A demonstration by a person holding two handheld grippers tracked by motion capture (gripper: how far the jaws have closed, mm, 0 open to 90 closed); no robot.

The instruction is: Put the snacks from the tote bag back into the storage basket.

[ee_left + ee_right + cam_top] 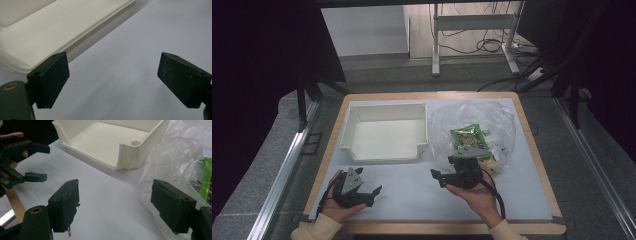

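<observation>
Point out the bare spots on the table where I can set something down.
Bare white table lies between the left gripper and right gripper, below the empty white bin. A thin strip runs behind the bin. The right side is crowded: the clear plastic bag holding green snack packets.

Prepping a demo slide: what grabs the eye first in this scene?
The white bin sits empty at the table's far left. Right of it lies a crumpled clear bag with a green packet inside. Nearer the person, the left gripper and right gripper are both open over bare table, the right one at the bag's near edge.
</observation>
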